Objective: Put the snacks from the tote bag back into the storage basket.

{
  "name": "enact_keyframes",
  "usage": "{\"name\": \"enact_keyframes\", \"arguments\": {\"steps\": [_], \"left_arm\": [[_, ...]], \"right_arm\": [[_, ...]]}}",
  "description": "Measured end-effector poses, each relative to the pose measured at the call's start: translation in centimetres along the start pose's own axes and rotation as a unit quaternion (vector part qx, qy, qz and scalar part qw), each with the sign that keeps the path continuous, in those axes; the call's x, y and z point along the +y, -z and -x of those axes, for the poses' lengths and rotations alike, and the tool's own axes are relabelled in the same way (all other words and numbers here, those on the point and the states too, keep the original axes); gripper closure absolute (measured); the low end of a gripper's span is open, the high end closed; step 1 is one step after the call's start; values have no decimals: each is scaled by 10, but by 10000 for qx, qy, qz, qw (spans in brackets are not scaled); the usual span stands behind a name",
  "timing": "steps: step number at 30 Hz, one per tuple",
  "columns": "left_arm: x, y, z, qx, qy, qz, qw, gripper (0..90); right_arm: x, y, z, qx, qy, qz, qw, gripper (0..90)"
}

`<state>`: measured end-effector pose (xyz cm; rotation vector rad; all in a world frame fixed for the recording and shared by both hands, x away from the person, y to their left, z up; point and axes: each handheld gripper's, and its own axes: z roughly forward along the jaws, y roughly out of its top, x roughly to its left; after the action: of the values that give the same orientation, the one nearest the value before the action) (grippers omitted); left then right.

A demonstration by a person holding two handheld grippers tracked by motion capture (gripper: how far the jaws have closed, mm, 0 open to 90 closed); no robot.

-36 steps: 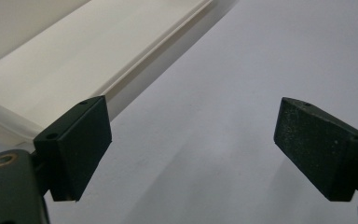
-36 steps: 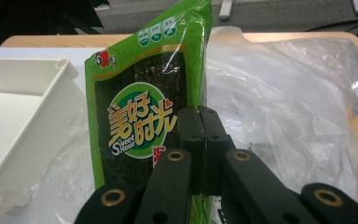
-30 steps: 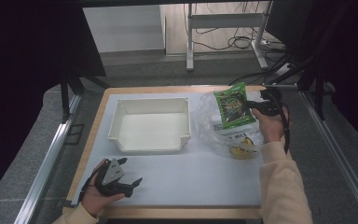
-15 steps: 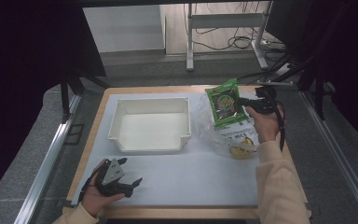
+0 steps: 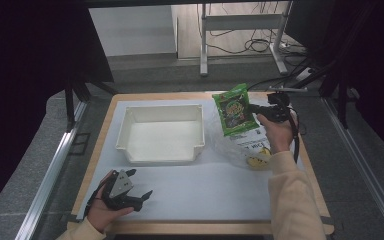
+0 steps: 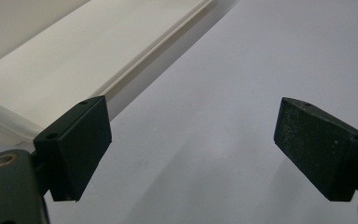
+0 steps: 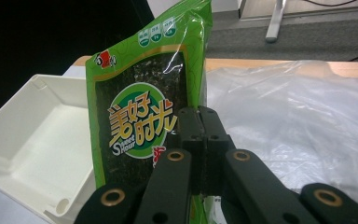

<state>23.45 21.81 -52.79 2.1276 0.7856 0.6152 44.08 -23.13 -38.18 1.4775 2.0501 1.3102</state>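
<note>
Work in hand: we are carrying the green snack packet [image 5: 235, 110] off the clear plastic bag [image 5: 240, 145] at the table's [image 5: 190, 210] right side, and we judge it bound for the white tray [image 5: 162, 132].

Right gripper [image 5: 260, 111]: jaws clamped fully together on the packet's edge; in the right gripper view the jaws meet over the packet's [image 7: 144, 116] lower right part, so we have it pinched by one side.

Packet's place: lifted clear of the table, hanging above the bag near the far right corner, just right of the tray's right wall.

Packet's long axis: roughly upright, tilted a little, top edge up and away from us; its printed face looks toward the high camera.

The relation that counts: the tray's hollow [image 7: 32, 140] lies to the left of the held packet and slightly nearer us. We judge the coming move to be a sideways carry leftward over the tray's right wall, then a lowering.

Left gripper [image 5: 130, 192]: resting at the table's near left corner, jaws wide apart with nothing between them; the left gripper view has bare table and the tray's [image 6: 51, 70] near wall ahead.

Nearer hand: the right is on the packet; the left stands well apart from it.

Bag: yellow contents [image 5: 257, 159] lie in its near end.
</note>
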Motion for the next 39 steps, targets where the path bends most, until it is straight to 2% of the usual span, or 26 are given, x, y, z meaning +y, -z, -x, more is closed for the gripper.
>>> {"name": "enact_keyframes", "arguments": {"steps": [29,39], "left_arm": [[0,0,1,-14,-16,-6,10000,110],[0,-1,1,-24,-20,-7,10000,110]], "right_arm": [[3,-17,-28,333,102,58,9994,900],[3,-29,-39,464,113,34,9989,900]]}}
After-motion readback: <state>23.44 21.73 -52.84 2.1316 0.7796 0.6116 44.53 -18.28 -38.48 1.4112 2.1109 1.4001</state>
